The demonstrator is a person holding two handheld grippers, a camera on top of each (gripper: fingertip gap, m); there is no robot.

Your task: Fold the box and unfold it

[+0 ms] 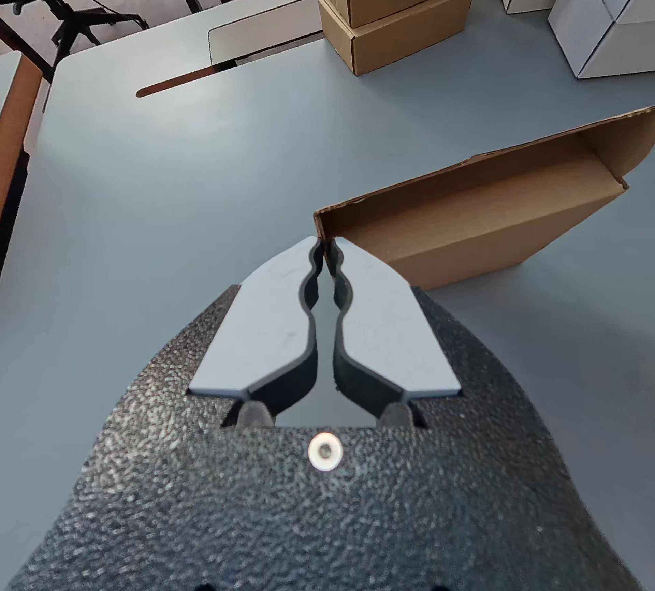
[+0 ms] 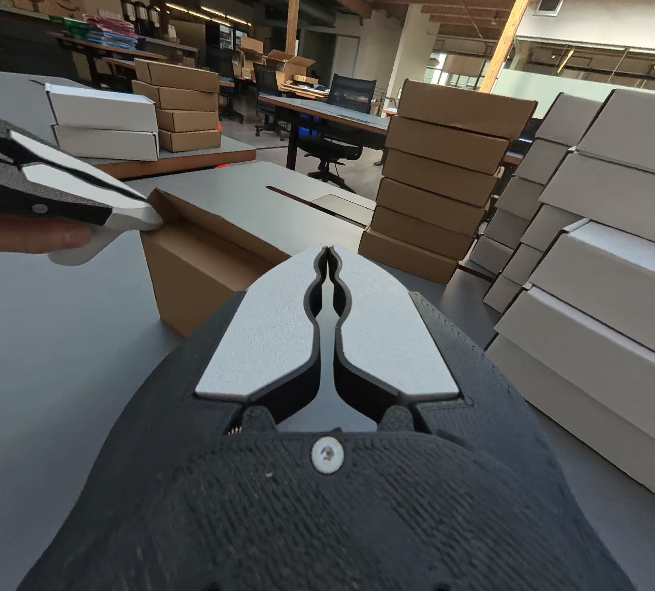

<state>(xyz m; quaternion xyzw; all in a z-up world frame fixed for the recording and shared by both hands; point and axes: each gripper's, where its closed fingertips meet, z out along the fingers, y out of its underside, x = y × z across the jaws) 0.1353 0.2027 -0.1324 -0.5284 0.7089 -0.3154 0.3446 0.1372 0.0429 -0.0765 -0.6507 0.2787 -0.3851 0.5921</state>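
Note:
A brown cardboard box [image 1: 460,237] stands on the grey table [image 1: 159,202], its lid half raised and its inside showing. My left gripper [image 1: 326,244] is shut on the near-left corner edge of the box's wall, with the cardboard pinched between the tips. In the right wrist view the same box [image 2: 198,273] is at centre left, with the left gripper [image 2: 152,219] clamped on its upper left corner. My right gripper [image 2: 329,249] is shut just right of the box and above the table. I see nothing between its tips.
A stack of shut brown boxes [image 2: 436,184] stands behind the box, also in the left wrist view [image 1: 397,7]. White boxes [image 2: 584,290] are stacked at the right, and more white boxes [image 2: 102,127] lie at the far left. A hand [image 2: 42,237] holds the left gripper.

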